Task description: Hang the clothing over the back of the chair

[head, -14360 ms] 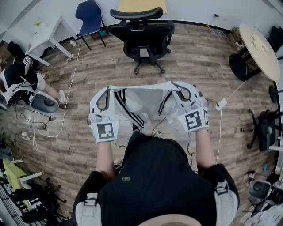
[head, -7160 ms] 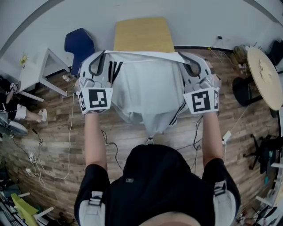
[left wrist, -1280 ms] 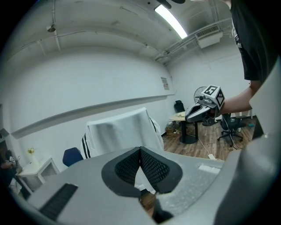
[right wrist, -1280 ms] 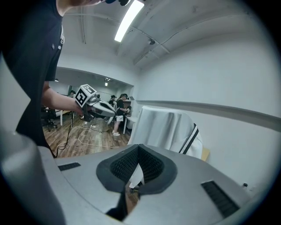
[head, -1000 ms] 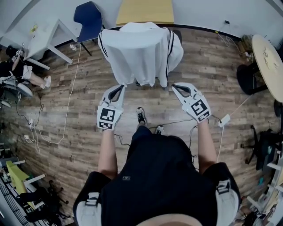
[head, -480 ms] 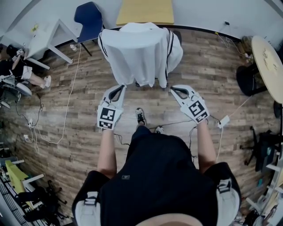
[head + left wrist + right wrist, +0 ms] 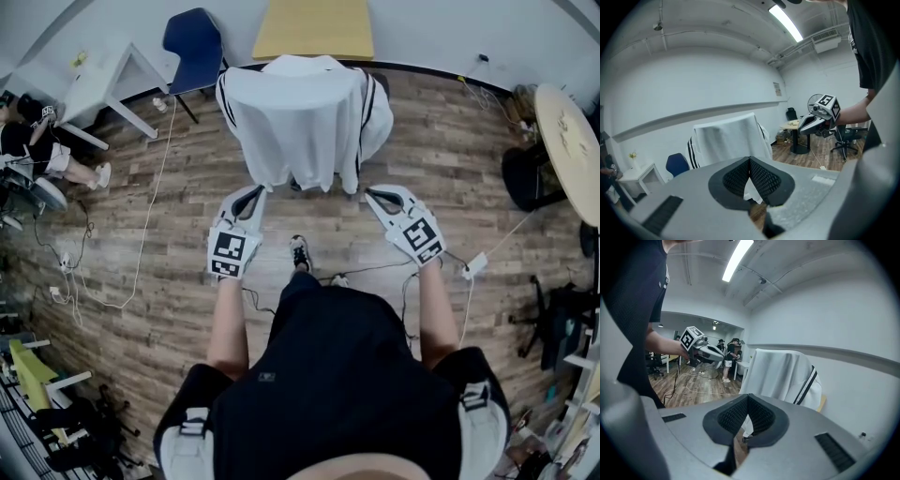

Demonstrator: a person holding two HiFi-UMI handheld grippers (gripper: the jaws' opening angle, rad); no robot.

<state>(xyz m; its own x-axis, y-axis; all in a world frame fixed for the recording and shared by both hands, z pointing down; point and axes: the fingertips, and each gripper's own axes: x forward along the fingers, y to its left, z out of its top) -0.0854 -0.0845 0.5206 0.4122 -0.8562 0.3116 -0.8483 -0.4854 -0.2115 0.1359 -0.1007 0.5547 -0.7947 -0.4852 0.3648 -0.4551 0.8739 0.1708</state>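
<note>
The white, black-striped clothing lay draped over the back of the chair at the upper centre of the head view. Its width ran left to right across the frame and its hem hung toward the person. The left gripper sat just below the hem's left corner, and the right gripper just below its right corner. Both pointed up the frame at the garment and neither touched it. The 2 looked about equally near, so either could have reached the hem for a tidy-up.

In each gripper's own view the 2 ribbed pads met at the tips with nothing between them. Both tools were therefore closed and empty, with the cloth standing clear beyond them. The hanging looked finished.
</note>
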